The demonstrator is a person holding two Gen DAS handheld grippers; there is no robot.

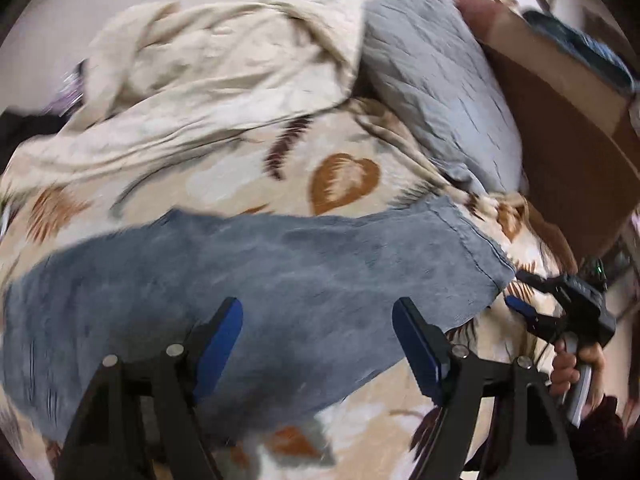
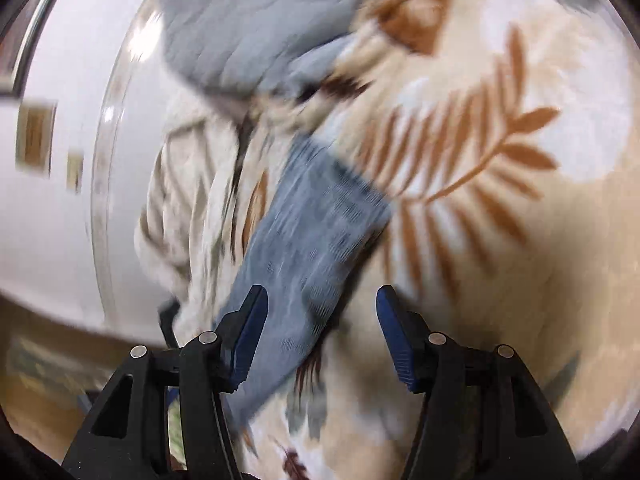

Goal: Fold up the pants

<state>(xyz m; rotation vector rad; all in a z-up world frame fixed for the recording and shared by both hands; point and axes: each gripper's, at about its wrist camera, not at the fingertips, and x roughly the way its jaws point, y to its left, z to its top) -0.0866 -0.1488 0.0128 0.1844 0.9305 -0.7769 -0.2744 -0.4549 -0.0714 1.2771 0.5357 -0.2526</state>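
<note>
On top of the leaf-print blanket (image 1: 344,176) lie the blue pants (image 1: 256,272), spread out long and flat, so the folding looks barely begun. Just above them the left gripper (image 1: 318,344) and right gripper (image 2: 320,332) both hang wide apart, holding nothing. Past the pants sits a gray pillow (image 1: 432,88). Blur hides the pants' far end.
</note>
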